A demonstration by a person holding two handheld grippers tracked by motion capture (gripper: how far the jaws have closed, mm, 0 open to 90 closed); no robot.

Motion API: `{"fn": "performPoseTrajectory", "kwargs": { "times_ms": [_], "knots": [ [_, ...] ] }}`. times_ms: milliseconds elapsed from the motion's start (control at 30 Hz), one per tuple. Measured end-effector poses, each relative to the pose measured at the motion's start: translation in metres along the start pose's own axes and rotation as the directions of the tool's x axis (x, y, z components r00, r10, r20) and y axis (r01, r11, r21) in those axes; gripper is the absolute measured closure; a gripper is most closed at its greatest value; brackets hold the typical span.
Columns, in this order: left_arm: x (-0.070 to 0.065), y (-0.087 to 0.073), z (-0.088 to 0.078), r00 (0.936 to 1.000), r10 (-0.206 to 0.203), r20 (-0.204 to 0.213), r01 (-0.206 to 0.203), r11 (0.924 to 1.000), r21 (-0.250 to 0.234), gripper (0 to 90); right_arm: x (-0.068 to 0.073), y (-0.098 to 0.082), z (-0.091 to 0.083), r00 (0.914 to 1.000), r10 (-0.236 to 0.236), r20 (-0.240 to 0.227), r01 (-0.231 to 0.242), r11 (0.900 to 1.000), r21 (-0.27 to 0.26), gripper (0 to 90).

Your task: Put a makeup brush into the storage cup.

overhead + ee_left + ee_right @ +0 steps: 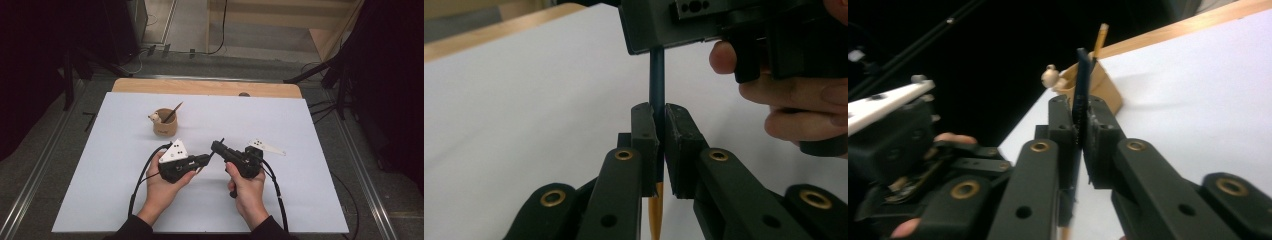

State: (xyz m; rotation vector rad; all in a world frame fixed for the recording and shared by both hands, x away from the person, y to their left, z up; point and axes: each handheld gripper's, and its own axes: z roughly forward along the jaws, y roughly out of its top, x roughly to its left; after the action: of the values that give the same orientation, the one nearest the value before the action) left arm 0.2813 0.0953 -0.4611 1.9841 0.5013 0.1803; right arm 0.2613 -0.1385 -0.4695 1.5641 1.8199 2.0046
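A dark blue pencil point(657, 80) stands between both grippers above the white table point(310, 200). My left gripper point(661, 125) is shut on its lower shaft; a yellow stretch of the pencil shows below the pads. In the right gripper view, my right gripper point(1081, 120) is shut on the same pencil point(1081, 85), whose end sticks out past the jaws. From above, the left gripper point(206, 160) and right gripper point(216, 146) meet tip to tip at the table's middle, with the pencil's end point(220, 142) poking out.
A brown paper cup point(164, 123) stands at the back left, holding a pencil point(173, 111) and a small pale figure point(154, 118). The table's wooden strip point(200, 86) runs along the far edge. Dark stands flank the table.
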Motion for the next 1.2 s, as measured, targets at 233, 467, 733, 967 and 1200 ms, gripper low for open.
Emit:
{"fn": "performPoseTrajectory", "kwargs": {
  "times_ms": [233,467,733,967,1200],
  "knots": [
    [0.000,0.000,0.005,0.9998,-0.018,0.003,0.018,0.9996,0.023,70.2,0.007,0.004,-0.004,0.9944,-0.101,0.034,0.101,0.995,-0.018,85.9],
    [-0.003,0.001,0.009,0.9998,-0.016,-0.010,0.016,0.9992,0.037,73.4,0.018,0.010,-0.008,0.9717,-0.226,0.069,0.227,0.974,-0.012,85.8],
    [-0.007,0.001,0.011,0.9994,0.031,-0.016,-0.030,0.9974,0.066,83.7,0.031,0.010,-0.008,0.9451,-0.315,0.087,0.317,0.949,-0.005,85.6],
    [-0.004,0.003,0.006,0.9997,-0.002,-0.026,0.003,0.9999,0.017,84.5,0.032,0.003,-0.003,0.9428,-0.319,0.097,0.319,0.948,0.019,80.0],
    [-0.003,0.004,0.003,0.9995,-0.021,-0.022,0.021,0.9997,-0.014,84.5,0.032,-0.008,0.004,0.9455,-0.312,0.095,0.309,0.950,0.041,79.9]
  ]
}}
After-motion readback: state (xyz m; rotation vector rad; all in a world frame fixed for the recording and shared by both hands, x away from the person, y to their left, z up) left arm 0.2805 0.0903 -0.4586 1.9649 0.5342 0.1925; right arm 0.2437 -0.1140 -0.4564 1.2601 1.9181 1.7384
